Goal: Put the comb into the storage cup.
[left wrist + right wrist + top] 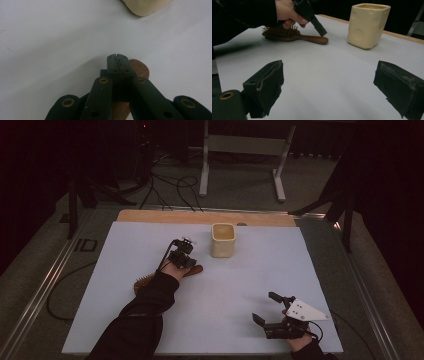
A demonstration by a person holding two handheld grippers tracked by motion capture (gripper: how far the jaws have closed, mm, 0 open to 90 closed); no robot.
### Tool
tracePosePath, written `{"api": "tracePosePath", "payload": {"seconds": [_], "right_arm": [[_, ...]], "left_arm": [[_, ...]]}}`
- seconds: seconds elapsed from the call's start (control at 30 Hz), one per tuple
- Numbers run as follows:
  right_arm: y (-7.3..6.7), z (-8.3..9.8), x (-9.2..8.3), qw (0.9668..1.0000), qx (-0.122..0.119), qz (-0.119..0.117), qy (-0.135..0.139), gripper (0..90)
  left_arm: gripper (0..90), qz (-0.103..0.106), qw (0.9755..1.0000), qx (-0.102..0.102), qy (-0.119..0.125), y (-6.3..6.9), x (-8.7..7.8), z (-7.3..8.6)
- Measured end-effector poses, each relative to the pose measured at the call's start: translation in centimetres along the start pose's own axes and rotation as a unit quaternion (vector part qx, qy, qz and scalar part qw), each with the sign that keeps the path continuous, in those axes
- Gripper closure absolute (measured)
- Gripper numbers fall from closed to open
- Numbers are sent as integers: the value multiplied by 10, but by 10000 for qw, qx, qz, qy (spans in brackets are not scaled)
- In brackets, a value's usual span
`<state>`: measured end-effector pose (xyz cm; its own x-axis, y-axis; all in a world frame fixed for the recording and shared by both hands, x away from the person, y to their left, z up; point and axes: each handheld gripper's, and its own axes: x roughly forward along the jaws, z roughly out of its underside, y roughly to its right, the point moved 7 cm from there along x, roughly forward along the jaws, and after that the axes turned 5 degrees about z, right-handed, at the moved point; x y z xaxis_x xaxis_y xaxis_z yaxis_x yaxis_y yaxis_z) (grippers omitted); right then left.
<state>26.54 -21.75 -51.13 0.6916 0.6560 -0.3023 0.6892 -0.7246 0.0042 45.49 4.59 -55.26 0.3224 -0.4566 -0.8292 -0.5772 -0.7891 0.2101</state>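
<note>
the left gripper (321, 31), jaws together and empty, hovers just above the wooden hairbrush's (294, 37) handle beside the cream cup (367, 25), while the right gripper (268, 308) waits apart, jaws wide.

my left gripper (182, 256) sits at 11 o'clock, jaws closed; my right gripper (266, 308) at 5 o'clock, jaws wide.
</note>
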Motion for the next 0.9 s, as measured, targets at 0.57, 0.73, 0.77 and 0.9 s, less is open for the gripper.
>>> {"api": "tracePosePath", "payload": {"seconds": [0.57, 0.73, 0.77, 0.9], "right_arm": [[0, 0, 0, 10000, 1, -1, 9, 88], [0, 0, 0, 10000, 7, -1, 5, 88], [0, 0, 0, 10000, 2, -4, 10, 88], [0, 0, 0, 10000, 6, -6, 9, 88]], "left_arm": [[900, 185, 9988, 376, -244, 23, 4, 15], [900, 264, 9983, 444, -257, 28, 3, 18], [900, 324, 9980, 477, -278, 32, 2, 20], [900, 394, 9970, 581, -312, 37, 0, 26]]}}
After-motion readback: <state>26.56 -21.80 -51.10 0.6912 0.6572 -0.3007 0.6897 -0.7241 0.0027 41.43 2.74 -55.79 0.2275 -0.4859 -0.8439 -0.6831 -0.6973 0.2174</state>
